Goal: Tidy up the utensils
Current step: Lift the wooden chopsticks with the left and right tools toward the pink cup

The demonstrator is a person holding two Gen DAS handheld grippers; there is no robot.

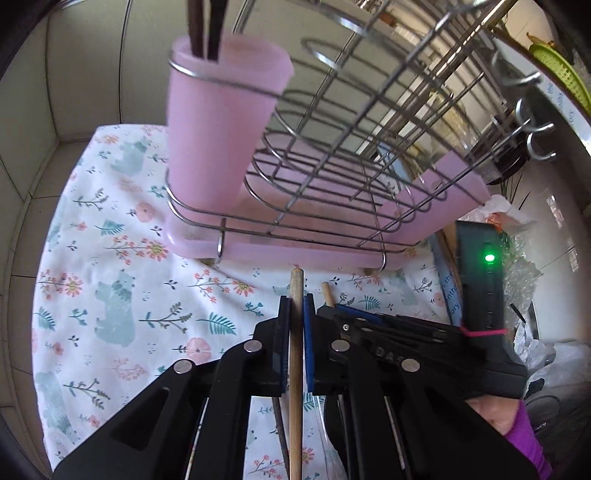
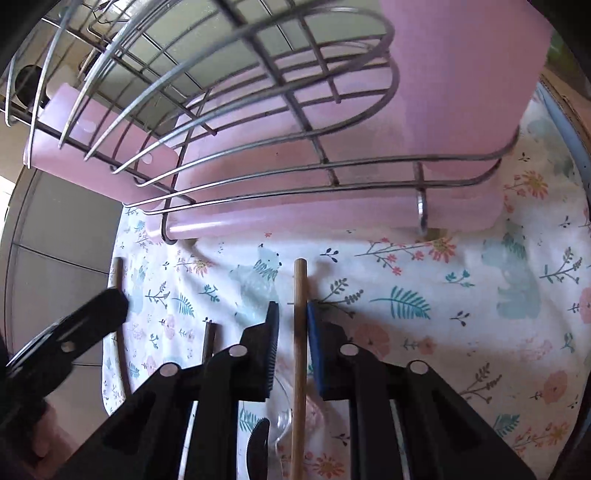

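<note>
Clamping left gripper (image 1: 295, 310) on light wooden chopstick (image 1: 296, 354) above floral cloth (image 1: 122, 258), just before front edge of pink drainer rack (image 1: 295, 206); straddling second chopstick (image 2: 300, 332) with right gripper (image 2: 293, 317), jaws slightly apart, blue pad (image 2: 317, 354) touching

Wire dish rack (image 1: 332, 155) on pink drip tray (image 1: 295, 251) blocks the way ahead and overhangs above. Pink utensil cup (image 1: 218, 122) stands at the rack's left end, two dark sticks (image 1: 205, 26) rising from its mouth. Floral cloth (image 1: 122, 258) left of the cup and before the tray lies open. Right hand-held gripper (image 1: 480, 295) crowds the right side, beside clutter.
</note>
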